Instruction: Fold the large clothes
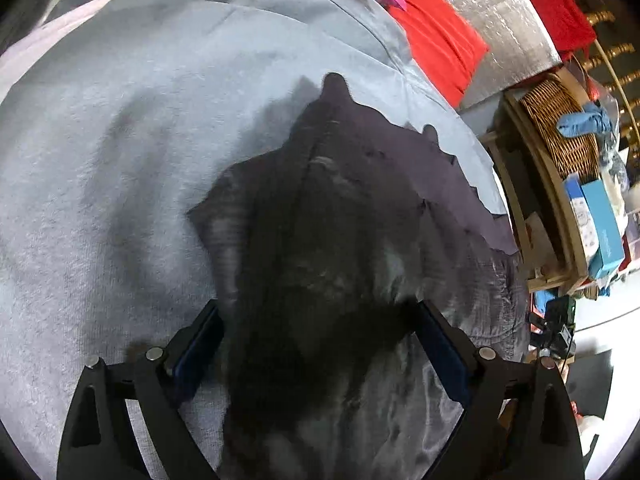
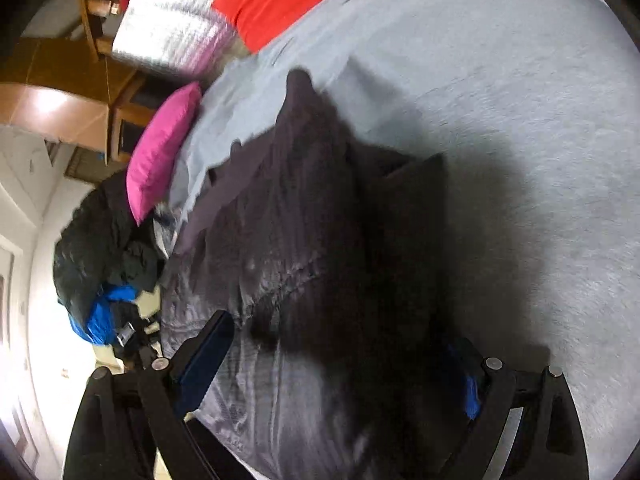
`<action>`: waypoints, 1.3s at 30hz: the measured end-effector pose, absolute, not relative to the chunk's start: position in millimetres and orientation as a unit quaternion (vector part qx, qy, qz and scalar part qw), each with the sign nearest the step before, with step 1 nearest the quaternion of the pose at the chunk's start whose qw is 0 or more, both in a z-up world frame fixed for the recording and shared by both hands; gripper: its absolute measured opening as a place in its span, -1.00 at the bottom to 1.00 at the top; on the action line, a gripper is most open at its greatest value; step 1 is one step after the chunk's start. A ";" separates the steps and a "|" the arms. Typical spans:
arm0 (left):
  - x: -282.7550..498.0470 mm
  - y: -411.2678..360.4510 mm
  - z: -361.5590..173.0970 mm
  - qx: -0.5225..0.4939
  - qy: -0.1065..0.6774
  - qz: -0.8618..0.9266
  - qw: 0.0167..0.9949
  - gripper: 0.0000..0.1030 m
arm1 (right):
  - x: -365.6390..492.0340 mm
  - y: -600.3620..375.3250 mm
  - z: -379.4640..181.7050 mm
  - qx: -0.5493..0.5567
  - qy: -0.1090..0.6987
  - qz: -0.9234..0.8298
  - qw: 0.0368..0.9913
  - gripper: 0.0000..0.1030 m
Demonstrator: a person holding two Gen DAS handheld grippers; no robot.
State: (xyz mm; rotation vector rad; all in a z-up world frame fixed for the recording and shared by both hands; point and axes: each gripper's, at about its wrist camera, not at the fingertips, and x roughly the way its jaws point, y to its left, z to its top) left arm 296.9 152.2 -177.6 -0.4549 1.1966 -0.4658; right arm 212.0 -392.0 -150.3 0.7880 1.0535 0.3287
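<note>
A: How far along is the fold?

B: Early, I judge. The dark garment [image 1: 340, 240] lies bunched on the grey sheet [image 1: 120, 180], directly ahead of both tools.

A: And the grippers?

B: The left gripper [image 1: 320, 344] and right gripper [image 2: 340, 360] both stand with jaws spread wide, cloth lying between the fingers, nothing pinched.

A grey-sheeted bed [image 2: 500, 128] fills the room, beside what looks like wooden furniture [image 2: 80, 96] and white walls [image 2: 24, 184].
</note>
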 end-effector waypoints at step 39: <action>176.5 48.3 -76.7 -0.031 0.390 -0.060 0.918 0.50 | 78.6 -407.4 -29.4 0.220 0.363 -0.021 0.905 0.52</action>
